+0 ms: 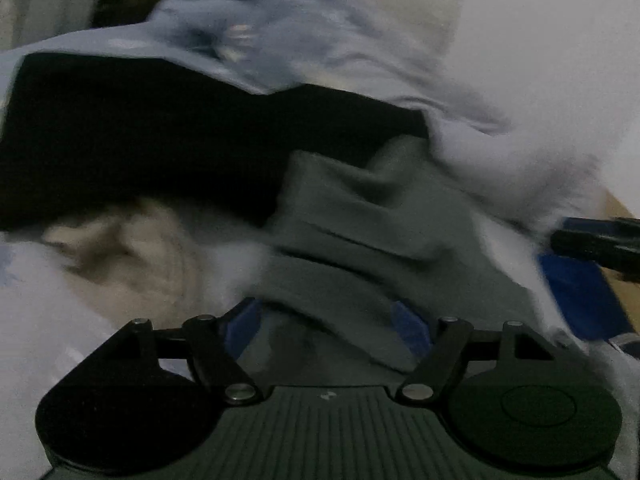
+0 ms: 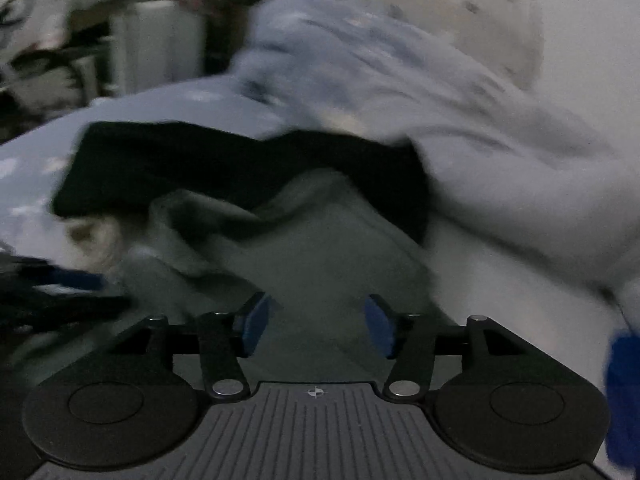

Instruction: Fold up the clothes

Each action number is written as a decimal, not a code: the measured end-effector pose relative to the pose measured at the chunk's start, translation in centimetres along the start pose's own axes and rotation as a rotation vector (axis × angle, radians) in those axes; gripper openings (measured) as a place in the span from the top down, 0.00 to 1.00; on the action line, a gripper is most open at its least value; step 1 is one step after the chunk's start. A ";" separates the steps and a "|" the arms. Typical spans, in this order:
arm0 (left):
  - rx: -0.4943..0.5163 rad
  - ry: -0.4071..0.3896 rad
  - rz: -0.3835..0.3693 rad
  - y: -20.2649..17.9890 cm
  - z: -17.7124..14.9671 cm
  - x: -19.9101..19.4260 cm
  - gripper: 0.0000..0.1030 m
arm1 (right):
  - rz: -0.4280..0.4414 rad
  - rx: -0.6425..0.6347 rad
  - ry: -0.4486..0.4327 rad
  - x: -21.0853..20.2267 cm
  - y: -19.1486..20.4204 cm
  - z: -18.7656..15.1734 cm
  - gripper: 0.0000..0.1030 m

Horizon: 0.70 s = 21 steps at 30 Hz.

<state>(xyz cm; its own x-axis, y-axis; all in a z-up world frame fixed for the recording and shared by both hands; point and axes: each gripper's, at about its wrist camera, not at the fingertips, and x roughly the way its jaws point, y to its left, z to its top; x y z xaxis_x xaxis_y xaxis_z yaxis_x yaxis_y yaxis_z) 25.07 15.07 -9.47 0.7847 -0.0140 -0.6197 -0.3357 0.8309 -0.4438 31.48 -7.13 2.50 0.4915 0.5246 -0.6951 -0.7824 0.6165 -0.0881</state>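
A crumpled grey garment (image 1: 360, 240) lies on a pile of clothes, partly on a black garment (image 1: 140, 132). My left gripper (image 1: 328, 328) is open, its blue pads (image 1: 244, 324) wide apart with grey cloth lying between them. In the right wrist view the grey garment (image 2: 304, 248) fills the middle under the black garment (image 2: 240, 168). My right gripper (image 2: 316, 324) is open over the grey cloth, pads (image 2: 256, 324) apart. The right gripper also shows at the right edge of the left view (image 1: 592, 248). Both views are blurred.
A pale blue patterned garment (image 1: 280, 32) and a white sheet (image 1: 540, 80) lie behind the pile. A beige garment (image 1: 132, 248) lies at left. In the right view, the pale blue garment (image 2: 360, 64) drapes at the back and dim furniture (image 2: 152, 40) stands at far left.
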 end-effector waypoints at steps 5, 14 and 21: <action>0.075 0.028 -0.039 1.9 1.5 3.4 0.23 | 0.031 -0.089 0.015 5.3 4.5 4.5 0.37; 0.057 0.073 -0.113 3.0 2.8 5.7 0.76 | 0.052 0.399 0.191 17.3 -1.3 6.6 0.48; 0.105 0.056 -0.109 4.0 1.6 3.5 0.90 | 0.081 0.522 0.126 20.9 -2.2 8.8 0.95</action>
<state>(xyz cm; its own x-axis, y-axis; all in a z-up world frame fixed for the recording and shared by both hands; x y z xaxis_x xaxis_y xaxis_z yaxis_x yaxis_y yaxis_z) 27.32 19.23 -12.40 0.7824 -0.1361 -0.6077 -0.1913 0.8762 -0.4424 46.84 7.62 -5.58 0.3629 0.5277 -0.7680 -0.5065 0.8035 0.3128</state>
